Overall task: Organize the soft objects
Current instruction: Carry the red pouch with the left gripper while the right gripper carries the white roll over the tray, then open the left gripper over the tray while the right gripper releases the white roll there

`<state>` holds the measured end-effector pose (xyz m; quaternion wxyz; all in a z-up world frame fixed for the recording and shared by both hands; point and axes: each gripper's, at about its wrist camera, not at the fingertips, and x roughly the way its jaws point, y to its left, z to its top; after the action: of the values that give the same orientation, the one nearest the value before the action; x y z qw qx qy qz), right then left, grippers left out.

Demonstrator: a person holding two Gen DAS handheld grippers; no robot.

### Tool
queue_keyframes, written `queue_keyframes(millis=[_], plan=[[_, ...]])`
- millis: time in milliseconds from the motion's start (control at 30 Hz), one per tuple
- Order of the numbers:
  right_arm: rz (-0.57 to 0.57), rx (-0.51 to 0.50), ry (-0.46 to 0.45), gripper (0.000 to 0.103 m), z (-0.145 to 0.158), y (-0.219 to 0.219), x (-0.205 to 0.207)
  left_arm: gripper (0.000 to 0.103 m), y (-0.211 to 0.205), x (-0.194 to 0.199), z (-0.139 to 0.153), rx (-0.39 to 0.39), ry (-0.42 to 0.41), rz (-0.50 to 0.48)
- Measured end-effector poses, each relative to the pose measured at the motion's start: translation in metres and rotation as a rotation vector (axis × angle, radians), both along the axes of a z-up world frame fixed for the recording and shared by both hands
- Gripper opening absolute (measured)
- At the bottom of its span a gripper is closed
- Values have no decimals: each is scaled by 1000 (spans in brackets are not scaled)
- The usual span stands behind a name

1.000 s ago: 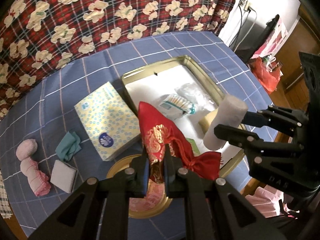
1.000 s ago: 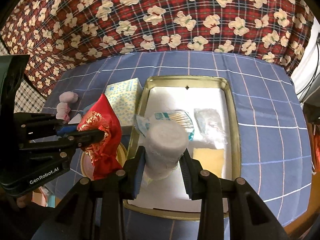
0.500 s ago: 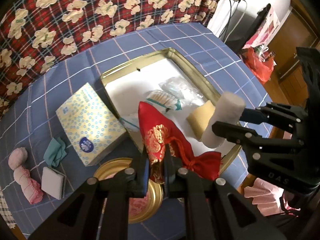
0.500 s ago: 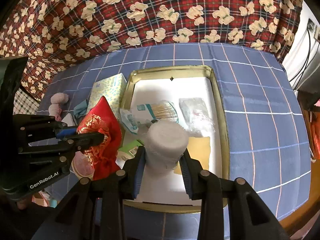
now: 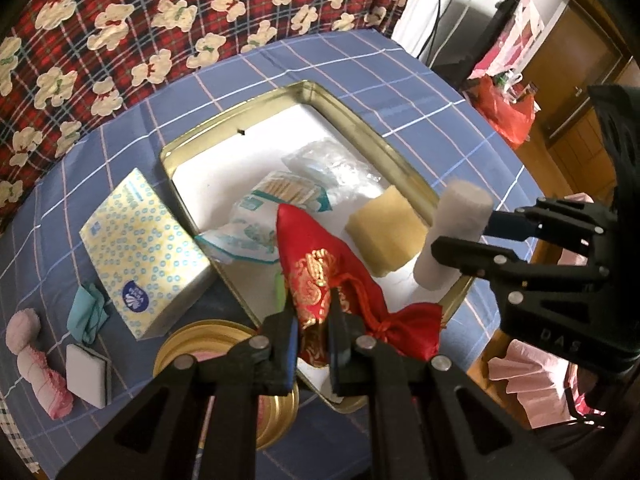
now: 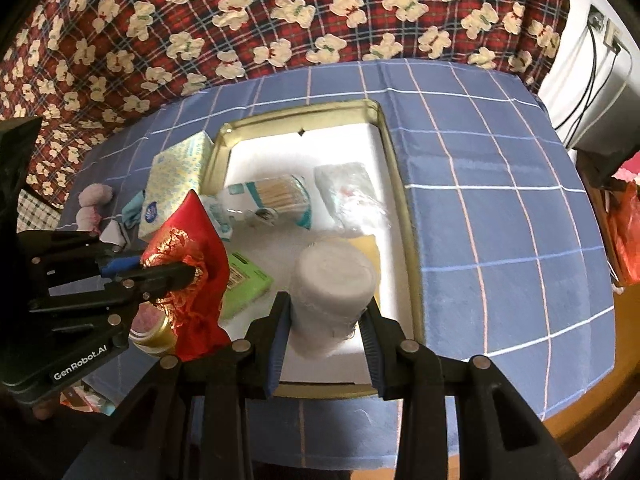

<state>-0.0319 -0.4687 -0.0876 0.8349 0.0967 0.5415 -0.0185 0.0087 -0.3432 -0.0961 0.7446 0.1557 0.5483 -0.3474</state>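
Left wrist view, left to right: pink rolled cloth (image 5: 34,364), white sponge (image 5: 86,374), teal cloth (image 5: 86,312) and tissue pack (image 5: 140,248) lie on the blue-checked bench (image 5: 420,92). Gold tray (image 5: 362,124) holds a cotton swab packet (image 5: 288,194), clear bag (image 5: 336,166) and yellow sponge (image 5: 386,236). Left gripper (image 5: 311,314) is pinching the red embroidered pouch (image 5: 320,276), held above the tray's near left corner. Right gripper (image 6: 324,316) is clamped on the white gauze roll (image 6: 334,288), held over the tray's near right part, above the white liner.

Black hand-held gripper (image 5: 312,312), blue pads (image 6: 278,344)
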Motion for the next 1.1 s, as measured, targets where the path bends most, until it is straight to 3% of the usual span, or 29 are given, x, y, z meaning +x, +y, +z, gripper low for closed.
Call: queue_keyframes(millis=[533, 733, 833, 900, 1100], plan=[[7, -49, 67, 37, -12, -8, -3, 10, -19, -7, -11, 45, -55, -29], [17, -41, 85, 39, -17, -11, -1, 36, -26, -12, -8, 60, -90, -38], [24, -47, 89, 48, -17, -10, 0, 49, -24, -11, -3, 56, -115, -22], [21, -41, 78, 57, -15, -11, 2, 51, -21, -9, 0, 57, -124, -6], [19, -33, 23, 57, -5, -10, 7, 58, -3, 1, 11, 42, -137, 60]])
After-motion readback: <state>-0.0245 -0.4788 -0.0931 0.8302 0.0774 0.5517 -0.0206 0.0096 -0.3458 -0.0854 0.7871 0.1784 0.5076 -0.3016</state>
